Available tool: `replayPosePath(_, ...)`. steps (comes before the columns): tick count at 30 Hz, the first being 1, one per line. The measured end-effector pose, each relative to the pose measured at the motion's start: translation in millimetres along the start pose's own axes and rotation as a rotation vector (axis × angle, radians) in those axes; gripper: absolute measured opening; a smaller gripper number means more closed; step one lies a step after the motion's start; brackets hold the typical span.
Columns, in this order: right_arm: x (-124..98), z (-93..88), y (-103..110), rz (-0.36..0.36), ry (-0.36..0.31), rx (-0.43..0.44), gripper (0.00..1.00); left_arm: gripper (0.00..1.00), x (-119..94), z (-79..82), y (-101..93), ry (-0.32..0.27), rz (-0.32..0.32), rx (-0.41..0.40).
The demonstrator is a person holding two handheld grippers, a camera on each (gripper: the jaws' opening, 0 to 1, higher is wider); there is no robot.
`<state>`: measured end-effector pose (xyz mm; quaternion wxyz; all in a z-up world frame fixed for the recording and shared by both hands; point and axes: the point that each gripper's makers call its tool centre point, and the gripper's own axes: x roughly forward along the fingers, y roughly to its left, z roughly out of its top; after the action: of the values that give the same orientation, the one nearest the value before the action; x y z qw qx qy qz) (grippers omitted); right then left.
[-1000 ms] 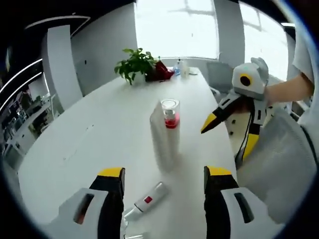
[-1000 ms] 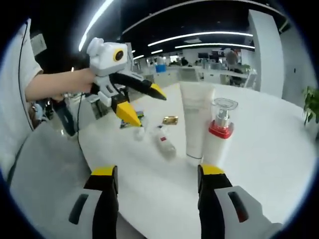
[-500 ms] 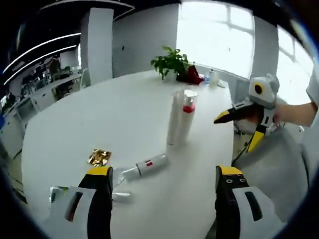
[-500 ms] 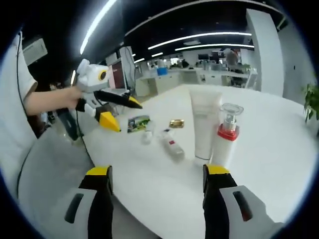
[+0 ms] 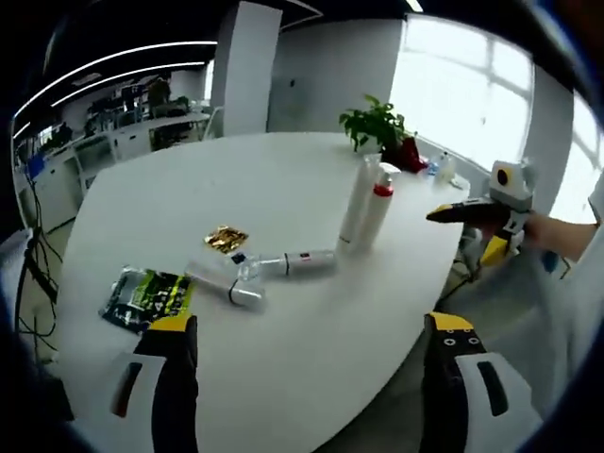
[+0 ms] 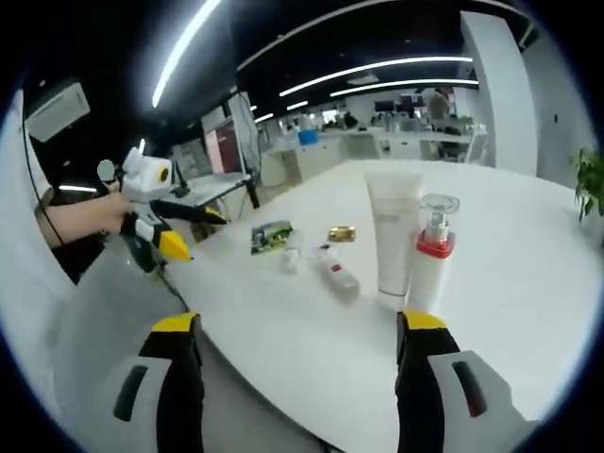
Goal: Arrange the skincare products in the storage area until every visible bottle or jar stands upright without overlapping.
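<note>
On the white table [image 5: 179,198] a white tube [image 5: 357,200] stands upright, with a pump bottle with a red collar [image 5: 376,209] close beside it. A white bottle with a red label [image 5: 288,264] lies on its side, and a small clear bottle [image 5: 231,291] lies next to it. In the right gripper view I see the same tube [image 6: 394,231], pump bottle [image 6: 429,260], lying bottle [image 6: 338,271] and small bottle [image 6: 290,260]. My left gripper [image 5: 310,323] is open and empty, back from the table edge. My right gripper [image 6: 298,322] is open and empty too, off the table's side.
A gold sachet [image 5: 226,238] and a green packet [image 5: 146,293] lie near the fallen bottles. A potted plant [image 5: 377,123] stands at the table's far end. The other gripper [image 5: 472,222], held by a hand, hovers open beyond the table edge. Office desks fill the background.
Both grippers have drawn back from the table and away from the standing tube and pump bottle. More of the table now shows. The products have not moved.
</note>
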<state>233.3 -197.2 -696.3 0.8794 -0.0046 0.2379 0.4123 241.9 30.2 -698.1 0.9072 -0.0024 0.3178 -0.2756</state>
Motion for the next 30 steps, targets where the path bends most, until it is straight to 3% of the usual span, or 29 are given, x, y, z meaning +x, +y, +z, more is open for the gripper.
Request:
replayPosePath(9, -15.0, -5.1, 2.6, 0.035, -0.005, 0.024, 0.91, 0.99, -36.4, -26.9, -2.7, -0.002, 0.091, -0.080)
replayPosePath(19, -23.5, -9.3, 3.5, 0.029, 0.010, 0.058, 1.00, 0.99, -46.1, -37.9, 0.9, -0.005, 0.107, -0.103)
replayPosePath(26, -18.5, -2.2, 8.3, 0.003, 0.009, 0.069, 1.00, 0.99, -46.9, -31.6, -2.7, -0.006, 0.045, -0.096)
replayPosePath(30, -7.6, 7.1, 9.4, 0.000, 0.008, 0.038, 1.00, 0.99, -51.8, -18.0, 4.9, -0.083, 0.042, -0.068)
